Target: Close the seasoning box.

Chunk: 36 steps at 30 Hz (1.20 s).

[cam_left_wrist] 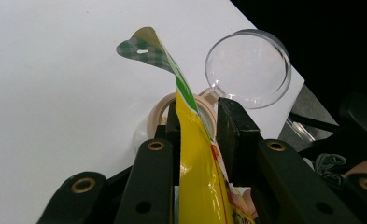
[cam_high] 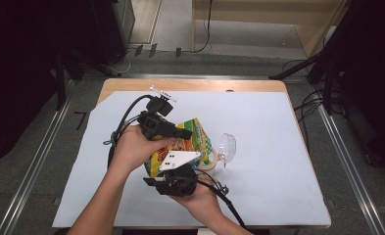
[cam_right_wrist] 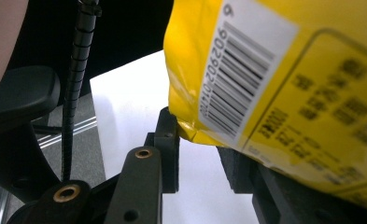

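Note:
A yellow snack bag [cam_high: 185, 142] hangs tilted above the table between both grippers. My left gripper [cam_high: 187, 133] is shut on its upper edge; in the left gripper view the bag [cam_left_wrist: 197, 154] runs up between the jaws of that gripper [cam_left_wrist: 197, 116] to a green checked tip. Under it stands a jar with a beige rim [cam_left_wrist: 158, 112] and a clear hinged lid [cam_left_wrist: 247, 67] swung open. My right gripper [cam_high: 178, 171] grips the bag's lower corner. In the right gripper view the barcode side of the bag [cam_right_wrist: 274, 70] sits between the jaws [cam_right_wrist: 202, 149].
A white sheet [cam_high: 258, 117] covers most of the wooden table [cam_high: 190, 84]. The jar [cam_high: 210, 159] and its lid [cam_high: 228, 147] stand near the middle, right of my hands. Dark stands and cables line the floor on both sides.

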Available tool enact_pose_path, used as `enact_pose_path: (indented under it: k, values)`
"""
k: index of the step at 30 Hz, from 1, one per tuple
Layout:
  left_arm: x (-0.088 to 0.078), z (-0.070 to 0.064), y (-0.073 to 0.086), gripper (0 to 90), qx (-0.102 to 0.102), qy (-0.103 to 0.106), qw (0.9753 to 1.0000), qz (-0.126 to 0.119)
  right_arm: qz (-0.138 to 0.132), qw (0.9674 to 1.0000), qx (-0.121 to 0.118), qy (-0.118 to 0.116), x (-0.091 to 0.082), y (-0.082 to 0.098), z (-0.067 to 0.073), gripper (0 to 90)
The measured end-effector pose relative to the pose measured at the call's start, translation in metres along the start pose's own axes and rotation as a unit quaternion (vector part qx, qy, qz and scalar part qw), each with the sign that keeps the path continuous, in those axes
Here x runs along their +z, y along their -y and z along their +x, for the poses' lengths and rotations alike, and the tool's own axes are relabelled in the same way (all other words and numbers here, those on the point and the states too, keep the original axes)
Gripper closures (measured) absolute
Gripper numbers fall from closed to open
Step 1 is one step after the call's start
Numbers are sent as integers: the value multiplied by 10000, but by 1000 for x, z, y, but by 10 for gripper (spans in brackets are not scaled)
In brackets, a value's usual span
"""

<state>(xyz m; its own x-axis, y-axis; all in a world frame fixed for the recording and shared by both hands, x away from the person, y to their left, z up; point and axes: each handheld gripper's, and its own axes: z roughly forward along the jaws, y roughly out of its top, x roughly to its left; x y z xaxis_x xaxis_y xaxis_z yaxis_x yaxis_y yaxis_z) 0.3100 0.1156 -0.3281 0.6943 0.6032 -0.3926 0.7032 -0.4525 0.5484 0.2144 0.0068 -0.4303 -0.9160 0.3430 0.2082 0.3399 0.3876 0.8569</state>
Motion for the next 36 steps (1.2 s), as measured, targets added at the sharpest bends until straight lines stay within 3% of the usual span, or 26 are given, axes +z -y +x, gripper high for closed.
enact_pose_path:
  k: [23,36]
  values:
    - [0,0,0,751,-7,-38,10000,-21,-36,10000,19,-3,-2,-1,2,715]
    - [-2,-10,-1,751,94,-61,9999,-15,-85,10000,4,24,0,1,1,721]
